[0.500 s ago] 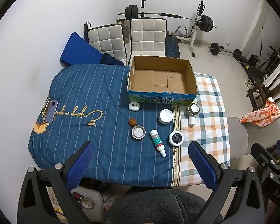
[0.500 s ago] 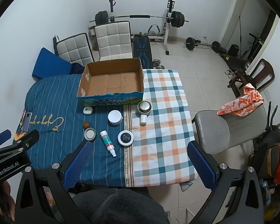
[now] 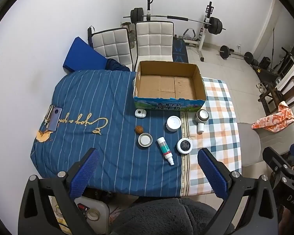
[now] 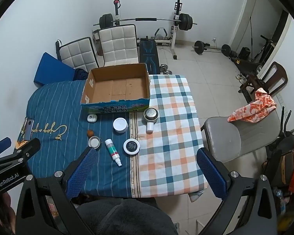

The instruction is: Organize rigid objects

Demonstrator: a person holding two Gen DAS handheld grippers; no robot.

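An empty cardboard box (image 3: 169,84) (image 4: 117,87) stands at the table's far side. In front of it lie a small white case (image 3: 140,113), a white jar (image 3: 173,123), a lint shaver (image 3: 201,117) (image 4: 150,116), a walnut (image 3: 138,129), a metal tin (image 3: 145,139) (image 4: 93,142), a spray bottle (image 3: 165,150) (image 4: 113,152) and a round black-and-white tin (image 3: 184,145) (image 4: 131,146). My left gripper (image 3: 147,174) and right gripper (image 4: 147,174) are open, empty, held above the table's near edge.
A phone on a clipboard (image 3: 53,117) lies at the table's left edge. Two white chairs (image 3: 131,43) stand behind the table, a grey chair (image 4: 235,139) with an orange cloth to its right. Gym weights fill the back.
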